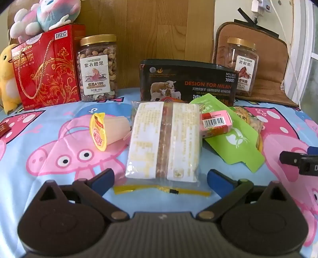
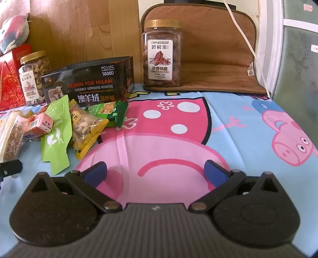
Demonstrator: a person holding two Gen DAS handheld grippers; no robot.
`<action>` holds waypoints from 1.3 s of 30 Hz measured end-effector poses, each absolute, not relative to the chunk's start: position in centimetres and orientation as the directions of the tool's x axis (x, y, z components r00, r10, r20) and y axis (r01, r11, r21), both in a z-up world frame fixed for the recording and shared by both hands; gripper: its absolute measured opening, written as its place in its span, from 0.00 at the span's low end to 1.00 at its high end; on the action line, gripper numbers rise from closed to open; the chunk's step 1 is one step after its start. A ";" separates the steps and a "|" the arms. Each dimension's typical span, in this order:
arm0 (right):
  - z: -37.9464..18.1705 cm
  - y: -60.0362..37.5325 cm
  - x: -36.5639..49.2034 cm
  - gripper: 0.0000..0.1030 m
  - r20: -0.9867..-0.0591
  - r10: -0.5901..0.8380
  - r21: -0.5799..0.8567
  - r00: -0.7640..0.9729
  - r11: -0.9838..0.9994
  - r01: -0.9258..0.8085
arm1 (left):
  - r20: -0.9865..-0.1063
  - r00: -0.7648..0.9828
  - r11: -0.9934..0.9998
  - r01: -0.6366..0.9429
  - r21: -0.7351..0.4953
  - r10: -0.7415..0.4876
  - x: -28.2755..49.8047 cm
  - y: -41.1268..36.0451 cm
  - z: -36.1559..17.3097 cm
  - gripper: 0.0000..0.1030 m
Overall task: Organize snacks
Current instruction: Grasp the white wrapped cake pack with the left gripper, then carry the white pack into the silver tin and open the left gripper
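Note:
My left gripper point(image 1: 160, 178) is open, its blue fingertips either side of the near end of a clear-wrapped white and brown cake pack point(image 1: 164, 141) lying on the cloth. Left of the pack lies a jelly cup point(image 1: 108, 130) on its side. Right of it are a pink carton point(image 1: 216, 124), a green pouch point(image 1: 232, 135) and a nut bag point(image 1: 253, 123). My right gripper point(image 2: 156, 172) is open and empty over bare cloth. To its left lie the green pouch point(image 2: 56, 135), the nut bag point(image 2: 85, 127), a small green packet point(image 2: 111, 113) and the pink carton point(image 2: 40, 124).
A black box point(image 1: 188, 83) stands behind the pile, with a cashew jar point(image 1: 97, 67), a red gift box point(image 1: 47, 67) and plush toys point(image 1: 45, 13) at back left. A pecan jar point(image 2: 162, 53) stands on a brown mat point(image 2: 218, 59) at back right. A pig-print cloth point(image 2: 248, 129) covers the surface.

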State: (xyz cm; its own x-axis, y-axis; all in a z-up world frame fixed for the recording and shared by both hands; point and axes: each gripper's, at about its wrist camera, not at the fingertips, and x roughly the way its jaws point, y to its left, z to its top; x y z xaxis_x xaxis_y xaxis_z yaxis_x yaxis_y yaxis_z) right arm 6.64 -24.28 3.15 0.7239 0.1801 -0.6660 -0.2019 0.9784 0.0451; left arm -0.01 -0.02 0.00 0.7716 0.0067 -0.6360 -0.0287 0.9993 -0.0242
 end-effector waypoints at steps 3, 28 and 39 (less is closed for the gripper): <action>3.4 -24.4 6.7 1.00 -0.663 0.187 0.056 0.725 0.978 -0.201 | -0.642 0.767 1.000 -0.017 0.008 0.018 -0.1 -0.2 0.0 1.00; 6.6 -23.8 2.6 0.51 -0.493 0.611 0.509 0.619 0.780 -0.365 | -0.401 0.872 0.884 0.072 -0.462 -0.281 -5.7 11.7 1.9 0.72; 4.2 -15.8 5.5 0.37 -0.540 0.740 0.611 0.400 0.672 -0.418 | -0.471 0.774 0.851 0.160 -0.500 -0.423 -0.6 10.3 0.1 0.55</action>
State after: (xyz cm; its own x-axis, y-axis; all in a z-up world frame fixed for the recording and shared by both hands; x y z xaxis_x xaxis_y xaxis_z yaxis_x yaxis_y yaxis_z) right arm 5.47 -15.81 4.19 0.4003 0.7401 -0.5404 -0.4184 0.6723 0.6108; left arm -0.60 10.33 0.08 0.7741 -0.4226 -0.4714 0.1602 0.8512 -0.4999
